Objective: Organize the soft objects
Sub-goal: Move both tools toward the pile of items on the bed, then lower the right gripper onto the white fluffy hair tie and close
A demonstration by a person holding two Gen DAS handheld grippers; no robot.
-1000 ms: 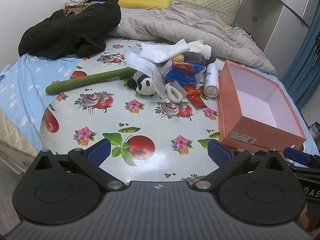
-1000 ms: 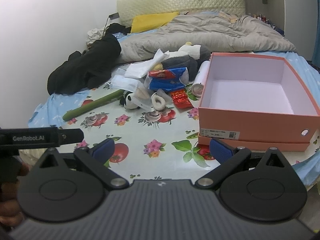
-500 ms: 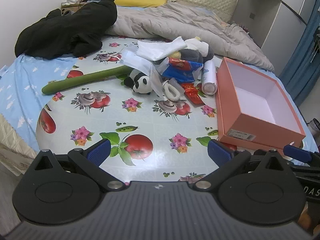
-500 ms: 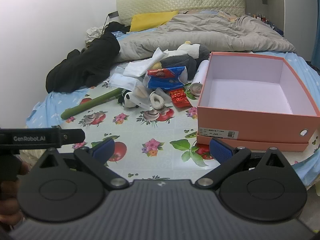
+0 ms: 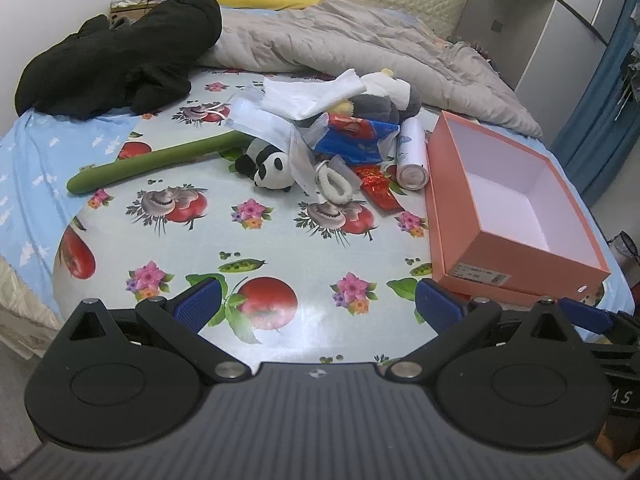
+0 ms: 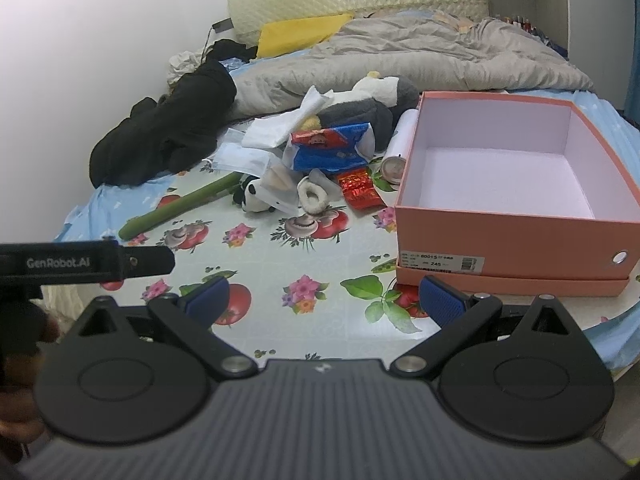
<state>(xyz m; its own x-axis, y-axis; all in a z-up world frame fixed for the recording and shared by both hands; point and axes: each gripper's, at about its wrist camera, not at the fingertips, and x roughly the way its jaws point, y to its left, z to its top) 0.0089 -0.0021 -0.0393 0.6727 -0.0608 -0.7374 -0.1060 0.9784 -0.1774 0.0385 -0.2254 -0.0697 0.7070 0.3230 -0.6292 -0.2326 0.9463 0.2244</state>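
From where I stand nothing has gone into the pink shoebox [image 5: 516,276] yet: it sits at the right of the flowered oilcloth [image 5: 280,248] with its white inside bare, so by my reckoning the sorting has not begun and all of it is left to do. Behind the cloth the grey quilt [image 5: 360,44] and a black garment [image 5: 120,56] lie on the bed, apart from the job as far as I can judge. The soft things are heaped in one pile just left of the box: a grey and white plush toy [image 6: 360,108] at the back under a white cloth [image 5: 316,92], a face mask [image 5: 256,116], a blue snack bag [image 5: 356,140], and a white tube [image 5: 412,156] lying just beside the box wall. In front of the heap lie a long green plush stick [image 5: 156,160], a small panda toy [image 5: 272,166], a fluffy white slipper [image 5: 336,188] and a red packet [image 5: 376,186]. The left gripper [image 5: 318,306] hovers low at the near edge of the cloth, fingers spread wide and holding nothing; the right gripper [image 6: 324,300] hangs beside it, likewise parted and unloaded, well short of the pile.
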